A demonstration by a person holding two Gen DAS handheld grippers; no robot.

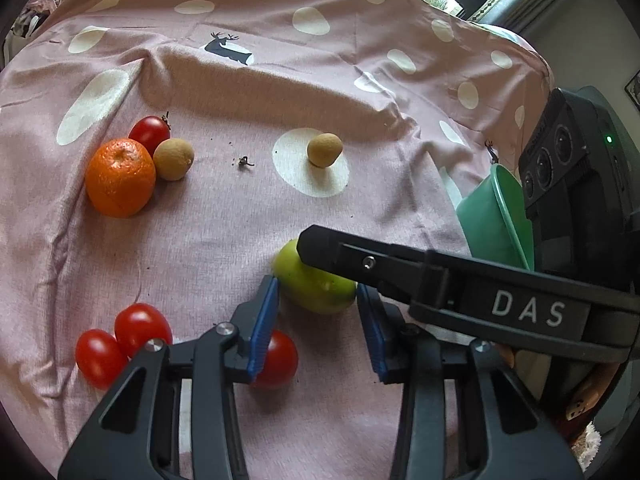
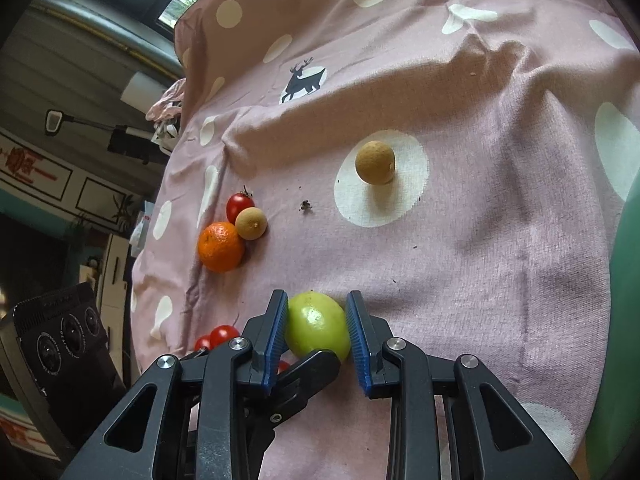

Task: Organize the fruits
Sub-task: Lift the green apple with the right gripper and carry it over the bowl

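A green fruit [image 1: 316, 286] lies on the pink spotted cloth [image 1: 280, 208]. My left gripper [image 1: 318, 300] is open with its blue pads on either side of the fruit. My right gripper [image 2: 318, 330] also brackets the green fruit [image 2: 316, 328], pads close to its sides; I cannot tell if they press it. One right finger [image 1: 332, 250] crosses over the fruit in the left wrist view. An orange [image 1: 120, 178], two brown longans [image 1: 174, 159] [image 1: 324, 150] and several red tomatoes [image 1: 138, 328] lie around.
A green bowl [image 1: 500, 216] stands at the right edge of the cloth, also showing in the right wrist view [image 2: 628, 320]. A small dark stem bit [image 1: 245, 162] lies mid-cloth. A fold runs across the cloth behind the fruits. Room furniture shows left of the cloth [image 2: 60, 200].
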